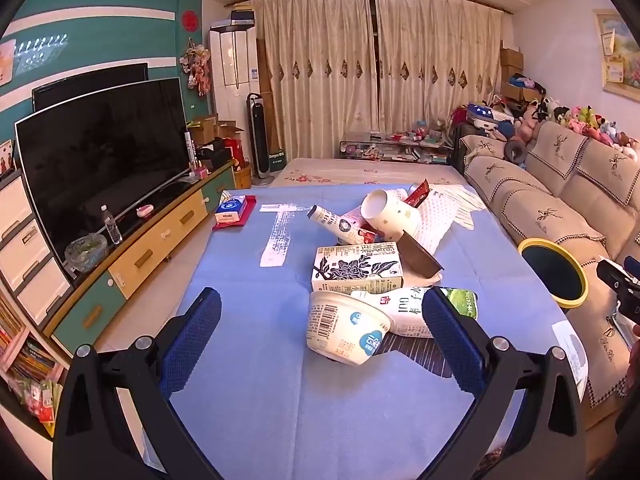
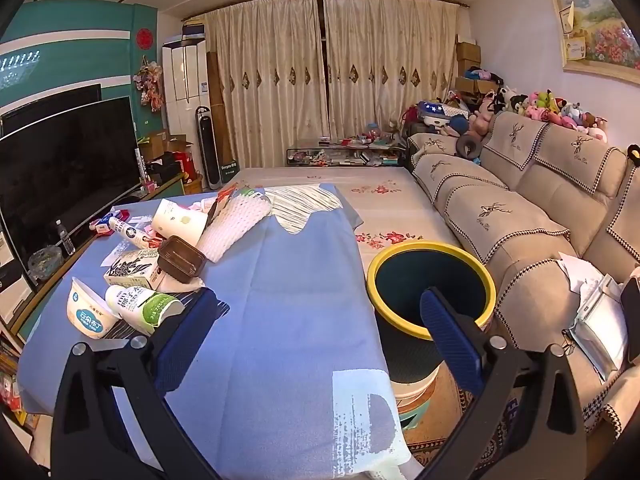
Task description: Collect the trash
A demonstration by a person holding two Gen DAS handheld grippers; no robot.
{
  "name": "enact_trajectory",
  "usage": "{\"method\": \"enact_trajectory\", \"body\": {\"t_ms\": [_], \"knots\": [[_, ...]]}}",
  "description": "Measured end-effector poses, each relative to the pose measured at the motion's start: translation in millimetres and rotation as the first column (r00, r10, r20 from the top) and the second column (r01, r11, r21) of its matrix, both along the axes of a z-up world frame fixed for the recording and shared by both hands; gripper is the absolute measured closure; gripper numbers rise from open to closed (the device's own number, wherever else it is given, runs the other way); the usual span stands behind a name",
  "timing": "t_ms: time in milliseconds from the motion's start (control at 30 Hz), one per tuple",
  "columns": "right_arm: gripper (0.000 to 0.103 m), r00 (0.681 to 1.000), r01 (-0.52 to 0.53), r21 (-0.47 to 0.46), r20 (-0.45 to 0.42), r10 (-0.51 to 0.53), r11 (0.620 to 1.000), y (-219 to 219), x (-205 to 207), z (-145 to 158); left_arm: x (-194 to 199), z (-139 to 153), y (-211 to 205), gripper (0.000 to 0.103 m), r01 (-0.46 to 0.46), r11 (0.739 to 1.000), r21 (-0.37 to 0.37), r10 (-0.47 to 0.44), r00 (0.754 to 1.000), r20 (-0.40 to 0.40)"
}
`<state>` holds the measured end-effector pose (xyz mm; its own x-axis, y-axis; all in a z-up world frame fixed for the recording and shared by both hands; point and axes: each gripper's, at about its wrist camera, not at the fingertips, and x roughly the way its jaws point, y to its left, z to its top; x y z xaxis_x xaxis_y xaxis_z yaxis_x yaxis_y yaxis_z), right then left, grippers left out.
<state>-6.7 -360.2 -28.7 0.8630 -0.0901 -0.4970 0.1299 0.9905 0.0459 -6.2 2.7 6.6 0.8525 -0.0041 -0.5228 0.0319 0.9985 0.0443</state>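
A pile of trash lies on the blue tablecloth (image 1: 248,360): a white yogurt tub (image 1: 344,332) on its side, a white drink bottle with a green label (image 1: 412,308), a black-and-white carton (image 1: 356,268), a brown tray (image 1: 420,258), a paper cup (image 1: 390,214) and a white foam net (image 1: 436,216). My left gripper (image 1: 320,340) stands open over the cloth, with the tub lying between its blue pads, untouched. My right gripper (image 2: 316,328) is open above bare cloth, right of the pile (image 2: 160,256). A dark bin with a yellow rim (image 2: 430,280) stands beside the table, under its right finger.
A beige sofa (image 2: 520,216) runs along the right, with papers and a bag (image 2: 596,320) on its seat. A TV (image 1: 104,152) and low cabinet line the left wall. A red tray with a tissue pack (image 1: 234,212) sits at the table's far left corner.
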Motion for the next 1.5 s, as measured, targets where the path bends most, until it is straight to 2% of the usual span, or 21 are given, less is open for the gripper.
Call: {"method": "enact_trajectory", "body": {"t_ms": [1500], "knots": [[0.006,1.0,0.0,0.009,-0.022,0.001,1.0,2,7,-10,3,-7,-11,0.004,0.021,1.0,0.02,-0.021,1.0,-0.018]]}}
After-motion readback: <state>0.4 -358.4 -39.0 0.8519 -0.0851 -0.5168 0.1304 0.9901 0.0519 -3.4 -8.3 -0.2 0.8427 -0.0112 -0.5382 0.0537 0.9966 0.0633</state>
